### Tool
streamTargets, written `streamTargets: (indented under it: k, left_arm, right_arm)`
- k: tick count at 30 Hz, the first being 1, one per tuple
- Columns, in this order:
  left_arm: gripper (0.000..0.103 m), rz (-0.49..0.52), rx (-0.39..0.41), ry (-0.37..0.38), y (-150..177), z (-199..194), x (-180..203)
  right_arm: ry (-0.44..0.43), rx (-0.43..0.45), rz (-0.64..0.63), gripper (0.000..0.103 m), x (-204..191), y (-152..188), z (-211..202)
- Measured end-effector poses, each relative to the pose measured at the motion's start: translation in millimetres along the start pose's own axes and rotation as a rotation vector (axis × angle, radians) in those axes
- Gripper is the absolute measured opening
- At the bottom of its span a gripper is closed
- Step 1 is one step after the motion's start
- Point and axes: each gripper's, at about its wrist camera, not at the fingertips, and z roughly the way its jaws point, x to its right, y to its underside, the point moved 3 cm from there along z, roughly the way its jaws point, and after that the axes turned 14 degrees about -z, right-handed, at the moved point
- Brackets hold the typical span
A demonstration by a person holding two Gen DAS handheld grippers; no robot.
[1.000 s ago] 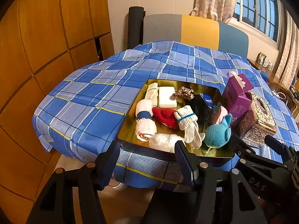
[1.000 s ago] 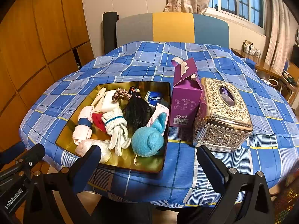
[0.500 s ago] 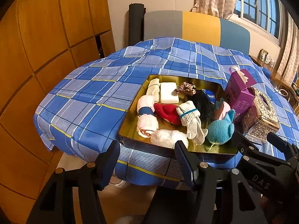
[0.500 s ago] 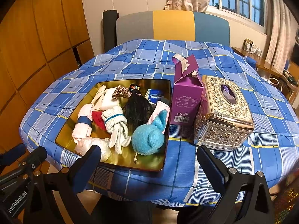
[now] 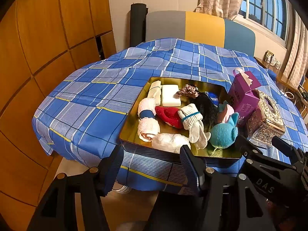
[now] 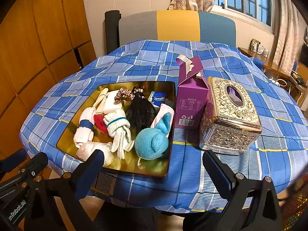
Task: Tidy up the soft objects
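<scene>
A gold tray [image 5: 130, 127] [image 6: 65, 134] on the blue plaid tablecloth holds several soft things. Among them are a pink rolled towel [image 5: 147, 123] [image 6: 85, 127], a white sock bundle [image 5: 192, 121] [image 6: 117, 127], a teal felt toy [image 5: 223, 134] [image 6: 154, 140], a black furry piece [image 6: 140, 113], a scrunchie [image 5: 187, 91] and a clear plastic bundle [image 5: 169, 142]. My left gripper [image 5: 152, 165] hovers open before the tray's near edge, holding nothing. My right gripper [image 6: 154, 167] stands wide open in front of the tray's near right corner, also holding nothing.
A purple carton [image 6: 192, 104] with a torn top stands right of the tray, with an ornate silver tissue box [image 6: 231, 115] beside it. Bare tablecloth [image 5: 86, 105] lies left of the tray. A chair [image 6: 177, 27] stands behind the table, wooden panels at left.
</scene>
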Motion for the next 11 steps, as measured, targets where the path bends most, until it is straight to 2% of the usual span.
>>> streamTargets:
  k: [11]
  left_arm:
    - [0.062,-0.003,0.028,-0.028,-1.1,2.1,0.0]
  right_arm:
    - [-0.001,-0.006,0.017,0.103,5.6,0.9,3.3]
